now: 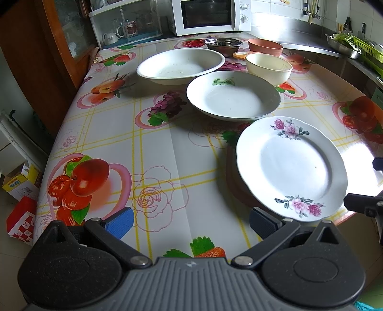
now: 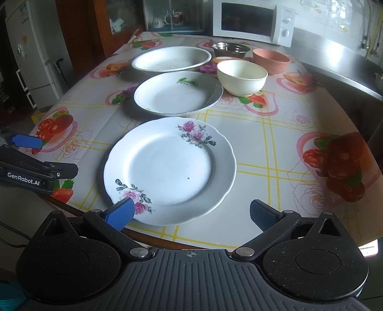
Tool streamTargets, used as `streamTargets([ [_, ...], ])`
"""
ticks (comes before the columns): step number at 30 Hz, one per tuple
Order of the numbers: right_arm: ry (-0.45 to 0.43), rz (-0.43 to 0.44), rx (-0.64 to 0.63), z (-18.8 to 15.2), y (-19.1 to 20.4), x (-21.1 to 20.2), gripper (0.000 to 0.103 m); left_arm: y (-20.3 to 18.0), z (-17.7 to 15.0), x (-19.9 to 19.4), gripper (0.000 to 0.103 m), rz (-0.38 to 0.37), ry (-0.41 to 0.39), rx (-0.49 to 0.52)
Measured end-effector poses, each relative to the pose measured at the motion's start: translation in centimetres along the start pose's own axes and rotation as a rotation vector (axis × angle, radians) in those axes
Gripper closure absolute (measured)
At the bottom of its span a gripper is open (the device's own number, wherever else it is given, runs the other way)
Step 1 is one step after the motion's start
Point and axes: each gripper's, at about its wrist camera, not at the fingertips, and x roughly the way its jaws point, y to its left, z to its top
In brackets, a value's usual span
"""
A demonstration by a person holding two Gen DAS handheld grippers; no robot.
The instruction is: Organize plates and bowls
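A flat white plate with pink roses (image 2: pixel 170 171) lies near the table's front edge, just ahead of my open, empty right gripper (image 2: pixel 191 215); it also shows in the left wrist view (image 1: pixel 290 168). Behind it sits a deep white plate with a green motif (image 2: pixel 178 93) (image 1: pixel 233 95), then a large white dish (image 2: pixel 171 58) (image 1: pixel 180 64). A cream bowl (image 2: pixel 241 76) (image 1: pixel 268 68), a terracotta bowl (image 2: pixel 271 61) (image 1: pixel 264 46) and a steel bowl (image 2: pixel 229 49) (image 1: pixel 223 44) stand at the back. My left gripper (image 1: pixel 191 221) is open and empty, left of the rose plate.
A fruit-print tablecloth (image 1: pixel 155 143) covers the table. A white microwave (image 1: pixel 210 15) and a glass cabinet (image 1: pixel 126 24) stand at the back. A steel counter (image 2: pixel 347 62) runs along the right. A fridge (image 2: pixel 31 55) and boxes on the floor (image 1: pixel 21 191) are to the left.
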Motion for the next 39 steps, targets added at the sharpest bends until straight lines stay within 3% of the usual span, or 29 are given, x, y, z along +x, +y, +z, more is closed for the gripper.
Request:
streamTargets([
  [25,-0.014,0.051,-0.018,3.7,-1.4,2.3,0.002,1.1,3.9,2.2,0.0,0.008,0.009,0.033],
  [32,-0.024,0.072,-0.045,6.4,-2.0,3.5,0.004,2.4,6.3,2.9,0.0,-0.008,-0.008,0.003],
  [39,-0.051,0.098,-0.044,11.4,-2.7,5.3,0.006,5.1,11.1,3.7,0.0,0.013,-0.062,-0.038],
])
